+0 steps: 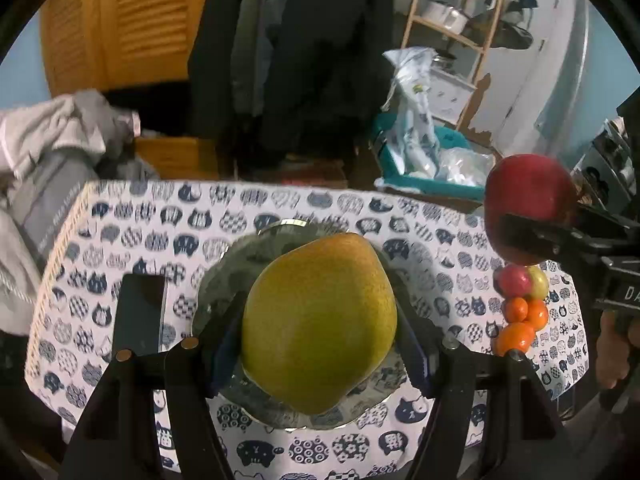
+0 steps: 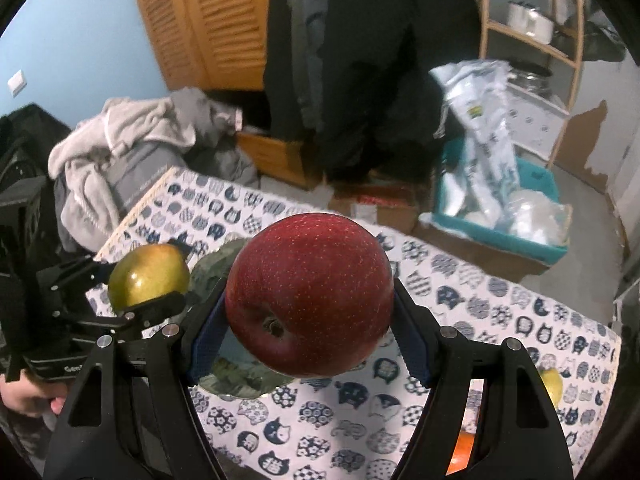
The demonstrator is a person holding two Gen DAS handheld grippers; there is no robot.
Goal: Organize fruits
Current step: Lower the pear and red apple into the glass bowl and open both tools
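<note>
Left gripper [image 1: 320, 344] has its jaws clamped on the big yellow-green pear [image 1: 320, 324], held above the grey plate [image 1: 224, 280] in the middle of the worktop [image 1: 168, 216] with its cat-print cloth. In the right wrist view that pear [image 2: 148, 276] sits at nine o'clock, pinched in the left gripper [image 2: 140, 284], just beside the plate [image 2: 212, 268].

Over on the right, the gripper [image 2: 308, 320] grips the dark red apple [image 2: 308, 296], its stem end facing the camera, up off the cloth. From the left wrist view the apple [image 1: 528, 200] hangs at three o'clock in the right gripper [image 1: 532, 232].

Below it, on the cloth, waits a small cluster: a red-and-yellow fruit [image 1: 520, 280] touching three small oranges [image 1: 524, 320]. A dark phone [image 1: 140, 312] lies flat at nine o'clock of the plate.
</note>
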